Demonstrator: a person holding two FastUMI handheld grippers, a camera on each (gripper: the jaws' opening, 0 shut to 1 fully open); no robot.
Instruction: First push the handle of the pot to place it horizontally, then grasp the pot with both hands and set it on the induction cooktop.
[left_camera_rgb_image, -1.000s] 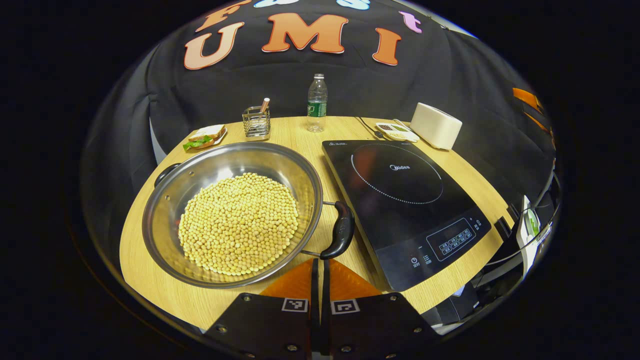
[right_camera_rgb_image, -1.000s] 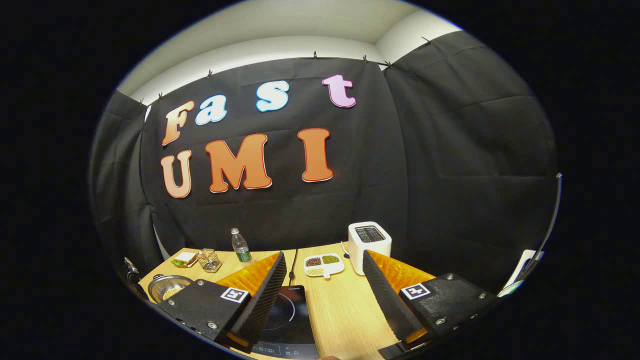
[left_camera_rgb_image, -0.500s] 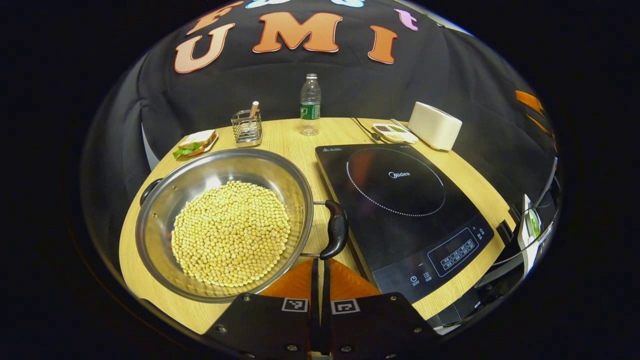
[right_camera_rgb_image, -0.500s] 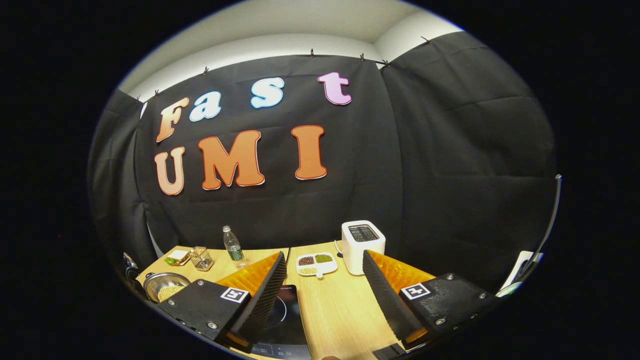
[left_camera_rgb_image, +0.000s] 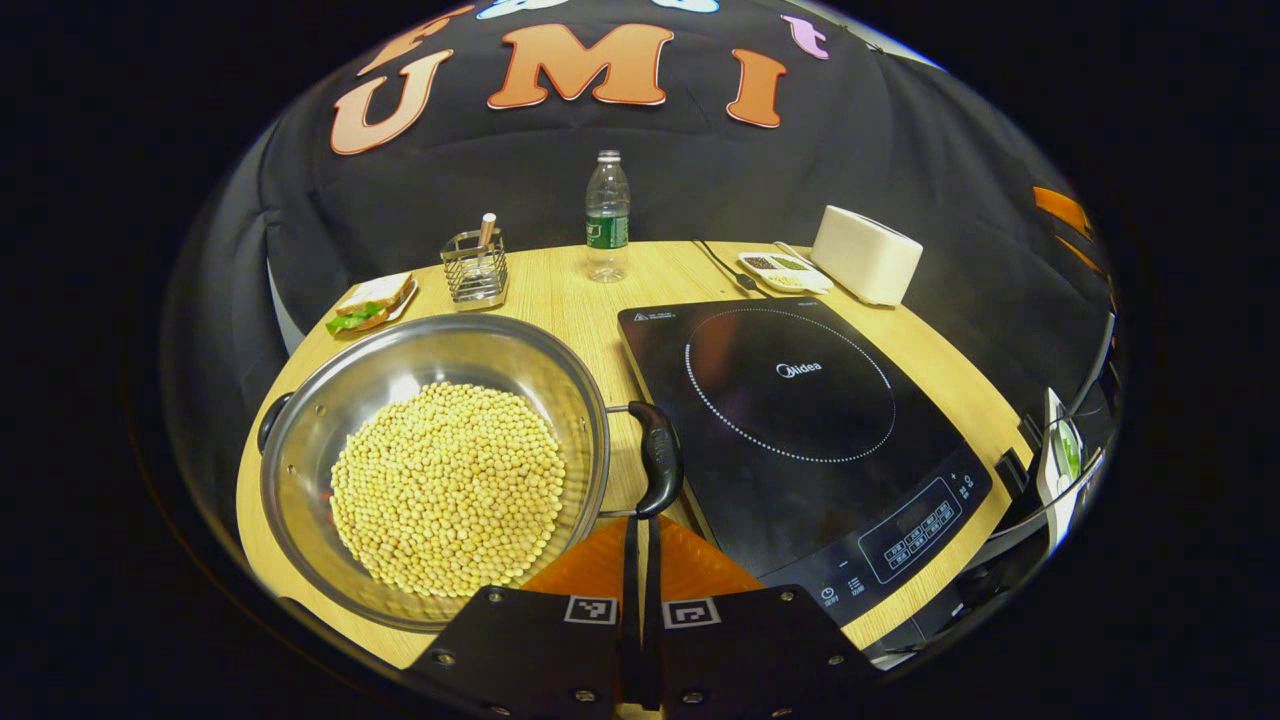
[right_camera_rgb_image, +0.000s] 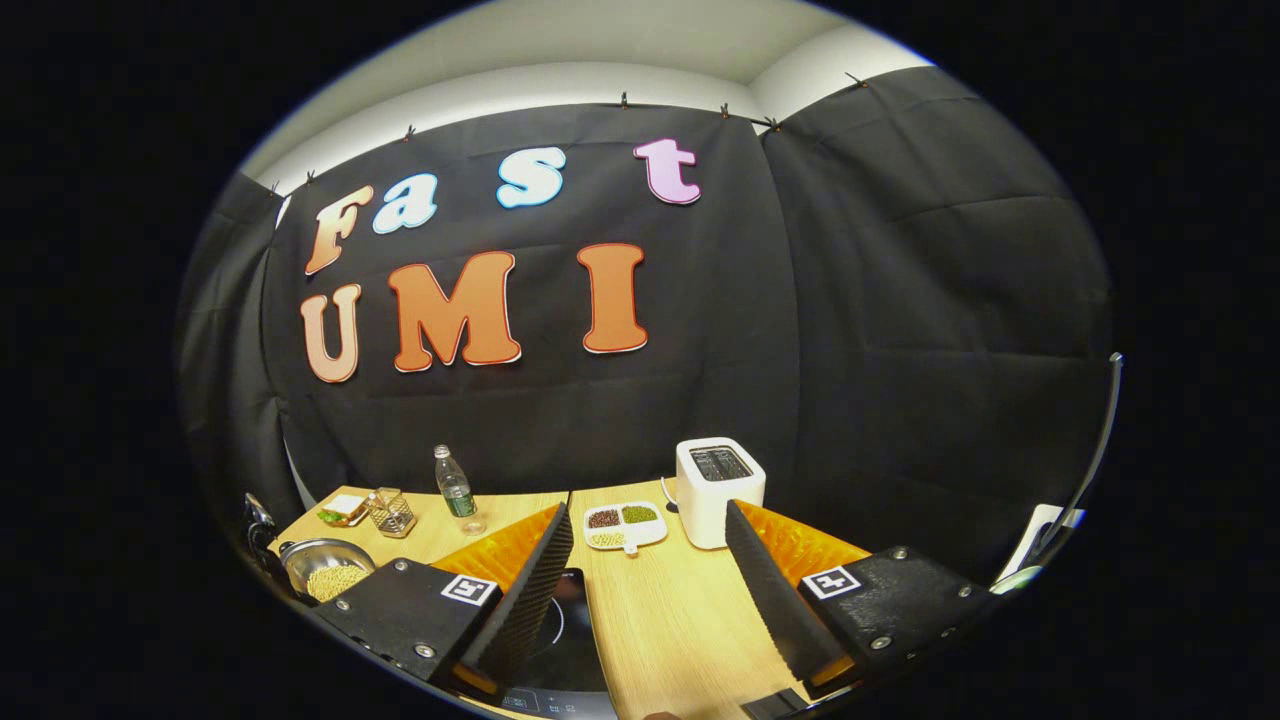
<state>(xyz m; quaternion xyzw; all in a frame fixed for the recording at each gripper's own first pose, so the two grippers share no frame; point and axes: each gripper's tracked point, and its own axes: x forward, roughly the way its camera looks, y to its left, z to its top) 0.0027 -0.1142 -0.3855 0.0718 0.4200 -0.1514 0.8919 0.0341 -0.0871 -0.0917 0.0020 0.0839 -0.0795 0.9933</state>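
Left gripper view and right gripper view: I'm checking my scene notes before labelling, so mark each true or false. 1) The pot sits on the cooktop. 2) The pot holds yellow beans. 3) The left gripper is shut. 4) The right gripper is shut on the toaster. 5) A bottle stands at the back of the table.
1) False. The pot rests on the table, beside the cooktop.
2) True. Yellow beans cover its bottom.
3) True. The left gripper has its fingers together, just below the pot's handle.
4) False. The right gripper is open, holding nothing; the toaster stands farther back.
5) True. The bottle stands upright near the wall.
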